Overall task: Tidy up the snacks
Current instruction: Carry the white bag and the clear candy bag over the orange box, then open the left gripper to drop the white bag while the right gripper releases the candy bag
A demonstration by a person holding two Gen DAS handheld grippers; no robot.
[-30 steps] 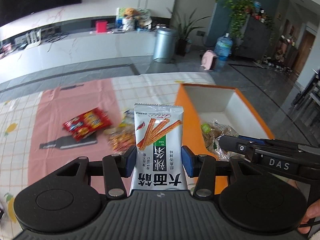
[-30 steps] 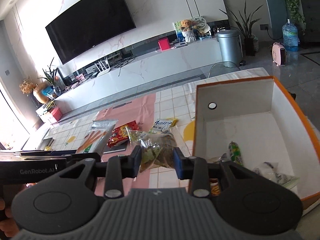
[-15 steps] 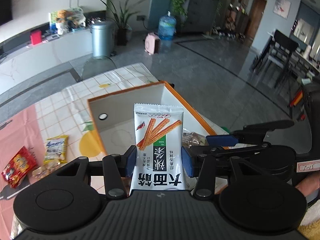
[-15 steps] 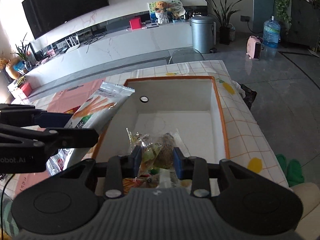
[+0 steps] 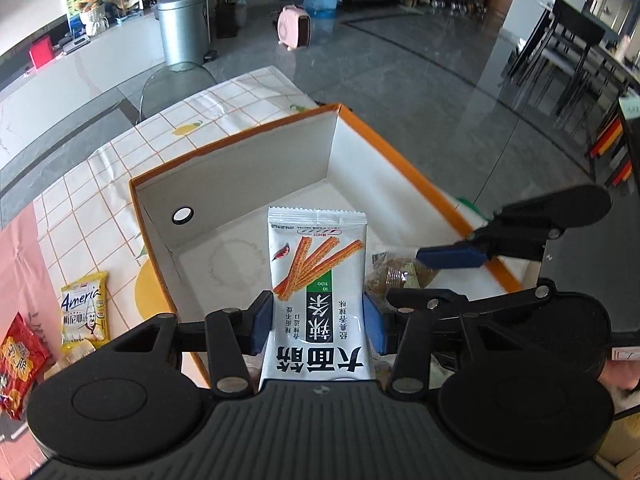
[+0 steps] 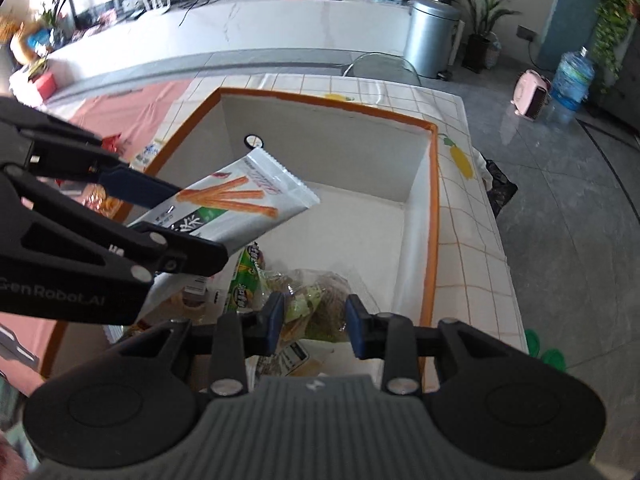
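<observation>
My left gripper (image 5: 318, 322) is shut on a white snack-stick packet (image 5: 318, 280) and holds it over the orange-rimmed white box (image 5: 248, 168). The packet also shows in the right wrist view (image 6: 240, 204), above the box (image 6: 432, 208). My right gripper (image 6: 314, 326) is shut on a clear bag of green-brown snacks (image 6: 316, 304), low inside the box near its front. The bag shows in the left wrist view (image 5: 400, 274), beside a finger of the right gripper (image 5: 452, 258). A green packet (image 6: 246, 280) and other packets lie in the box.
On the tiled tablecloth (image 5: 100, 184) left of the box lie a yellow "America" packet (image 5: 84, 312) and a red packet (image 5: 18, 360). A pink mat (image 6: 132, 112) covers the table's left part. The table edge and grey floor (image 6: 560, 200) lie right of the box.
Both grippers have moved right, from over the table to above the box. The right gripper has lowered its bag deeper into the box. Both packets stay gripped.
</observation>
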